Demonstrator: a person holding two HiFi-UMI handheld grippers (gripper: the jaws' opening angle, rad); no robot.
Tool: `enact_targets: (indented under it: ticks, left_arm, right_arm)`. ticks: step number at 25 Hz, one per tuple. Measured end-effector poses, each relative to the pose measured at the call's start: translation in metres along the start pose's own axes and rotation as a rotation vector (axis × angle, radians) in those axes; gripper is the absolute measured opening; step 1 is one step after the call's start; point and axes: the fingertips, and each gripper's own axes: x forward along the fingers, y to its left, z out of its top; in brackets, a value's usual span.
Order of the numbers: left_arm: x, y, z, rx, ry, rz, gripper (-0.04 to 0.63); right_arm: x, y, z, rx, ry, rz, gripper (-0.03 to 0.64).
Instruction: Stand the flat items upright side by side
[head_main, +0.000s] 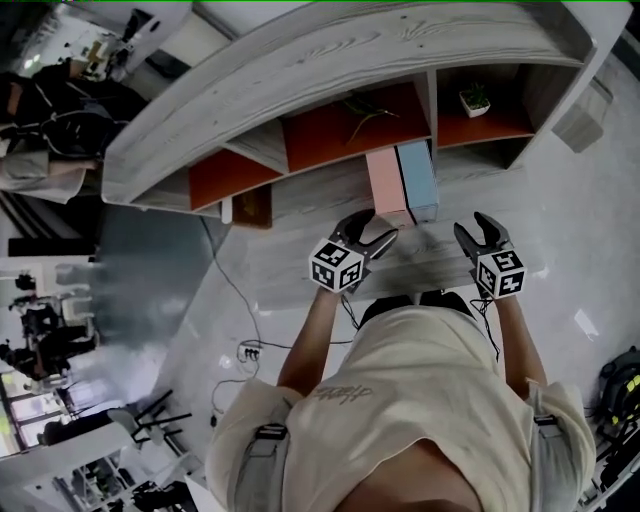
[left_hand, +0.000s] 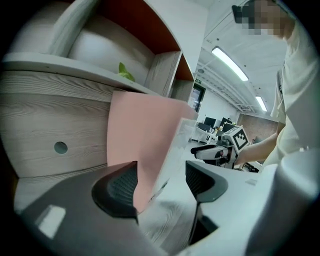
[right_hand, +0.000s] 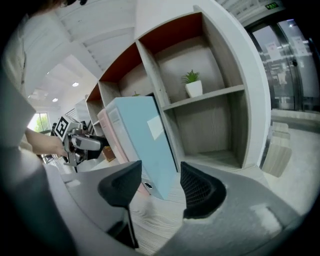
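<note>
A pink binder (head_main: 388, 186) and a light blue binder (head_main: 417, 178) stand upright side by side on the grey wooden surface (head_main: 430, 255), against the shelf unit. My left gripper (head_main: 375, 226) is just in front of the pink binder's near end, jaws apart. In the left gripper view the pink binder (left_hand: 142, 140) rises close behind the left jaw, with no pad pressing on it. My right gripper (head_main: 472, 226) hovers open to the right of the blue binder. In the right gripper view the blue binder (right_hand: 145, 145) stands ahead with the pink binder (right_hand: 107, 131) behind it.
The shelf unit (head_main: 330, 60) has orange-backed compartments above the binders. A small potted plant (head_main: 474, 98) sits in the right compartment. A brown item (head_main: 251, 206) stands at the lower left of the shelf. Cables (head_main: 245, 350) lie on the floor to the left.
</note>
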Motion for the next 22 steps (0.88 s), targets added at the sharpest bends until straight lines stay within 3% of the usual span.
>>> enact_targets:
  ticks: [1, 4, 6, 10, 17, 22]
  left_arm:
    - [-0.007, -0.001, 0.002, 0.003, -0.017, 0.005, 0.304]
    - [-0.031, 0.001, 0.009, 0.026, -0.075, 0.063, 0.165]
    - [-0.045, 0.005, 0.014, 0.037, -0.115, 0.100, 0.012]
    - [-0.058, 0.011, 0.026, 0.031, -0.158, 0.131, 0.012]
    - [-0.083, 0.000, 0.063, 0.032, -0.210, 0.146, 0.012]
    - [-0.091, 0.006, 0.101, 0.025, -0.263, 0.186, 0.012]
  right_arm:
    - [-0.002, 0.002, 0.005, -0.036, -0.001, -0.006, 0.235]
    - [-0.010, 0.013, 0.019, -0.127, -0.009, -0.025, 0.235]
    - [-0.015, 0.023, 0.030, -0.172, -0.031, -0.029, 0.235]
    - [-0.026, 0.038, 0.057, -0.213, -0.096, -0.028, 0.233]
    - [-0.060, 0.064, 0.113, -0.241, -0.255, -0.060, 0.002]
    - [-0.062, 0.088, 0.140, -0.285, -0.306, 0.026, 0.002]
